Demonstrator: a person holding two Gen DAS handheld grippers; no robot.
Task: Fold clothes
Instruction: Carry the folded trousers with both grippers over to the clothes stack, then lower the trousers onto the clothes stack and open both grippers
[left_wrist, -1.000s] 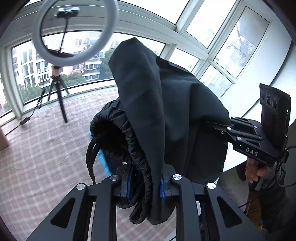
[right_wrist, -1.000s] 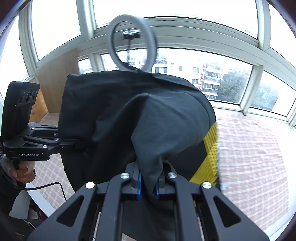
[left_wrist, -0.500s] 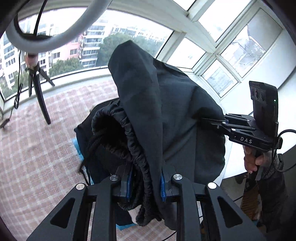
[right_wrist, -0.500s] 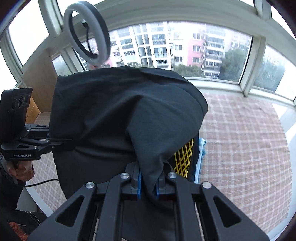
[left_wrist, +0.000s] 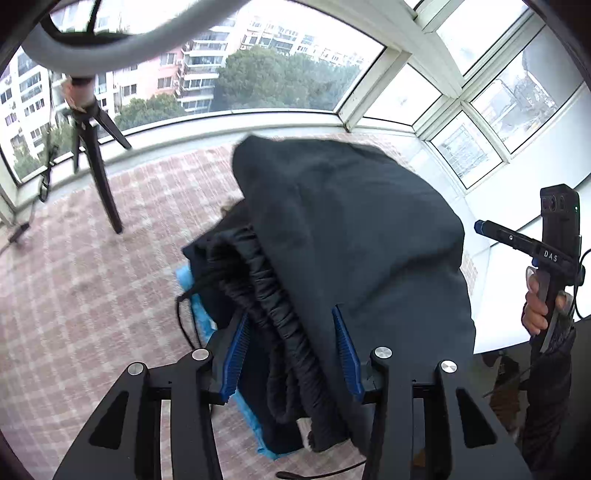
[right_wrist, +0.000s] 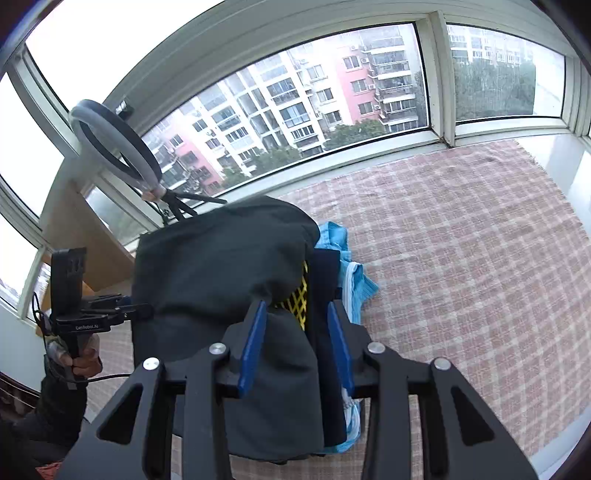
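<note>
The dark garment (left_wrist: 351, 240) looks soft, limp and light; its gathered waistband (left_wrist: 280, 317) seems the firmest hold. Both the left gripper (left_wrist: 291, 350) and right gripper (right_wrist: 295, 332) are opening, cloth lying loose between the jaws.

I am in a glazed apartment balcony room: curved windows (right_wrist: 280, 110) along the top overlook residential towers (right_wrist: 295, 103), a plaid cloth (right_wrist: 461, 240) below.

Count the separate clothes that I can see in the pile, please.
3: dark trousers on top, a dark garment with yellow grid under them, and light blue clothing at the bottom. More may lie hidden beneath.
</note>
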